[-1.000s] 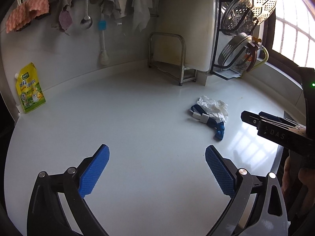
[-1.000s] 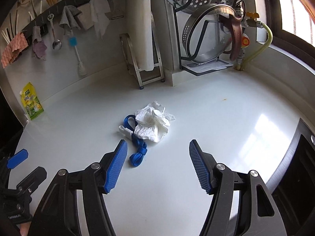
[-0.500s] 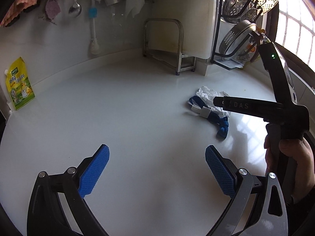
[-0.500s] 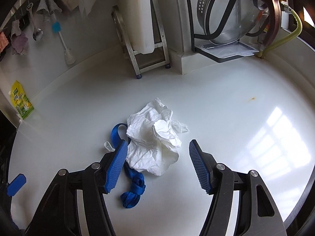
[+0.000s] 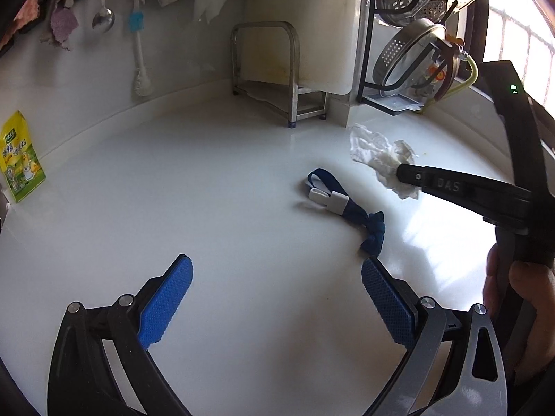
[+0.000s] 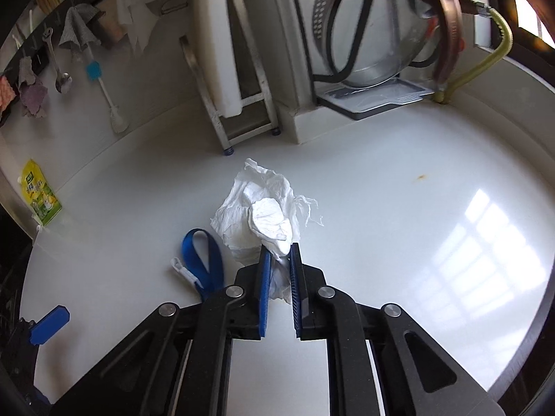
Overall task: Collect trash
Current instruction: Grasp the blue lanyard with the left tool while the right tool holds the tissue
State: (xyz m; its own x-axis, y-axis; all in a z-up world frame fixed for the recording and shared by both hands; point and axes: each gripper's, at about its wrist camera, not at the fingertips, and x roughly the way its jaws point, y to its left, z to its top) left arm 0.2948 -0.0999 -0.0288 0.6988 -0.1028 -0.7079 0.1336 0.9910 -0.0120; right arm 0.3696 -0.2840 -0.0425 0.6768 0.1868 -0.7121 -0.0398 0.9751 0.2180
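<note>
A crumpled white paper tissue [image 6: 263,208] is pinched at its near end by my right gripper [image 6: 279,254], which is shut on it; the tissue also shows in the left wrist view [image 5: 378,159], held off the white counter [image 5: 208,190]. A blue strap with a white clip [image 5: 343,208] lies on the counter, left of the tissue; it also shows in the right wrist view [image 6: 204,260]. My left gripper [image 5: 277,294] is open and empty, hovering above the counter short of the strap.
A yellow-green pouch [image 5: 19,163] leans against the back wall at far left. A metal stand [image 5: 277,79] with a white board and a rack of steel strainers [image 5: 416,52] stand at the back. Cloths and utensils hang on the wall.
My right gripper moved forward over the tissue and closed on it, lifting it away from the blue strap. My left gripper moved slightly closer to the strap and stayed open.
</note>
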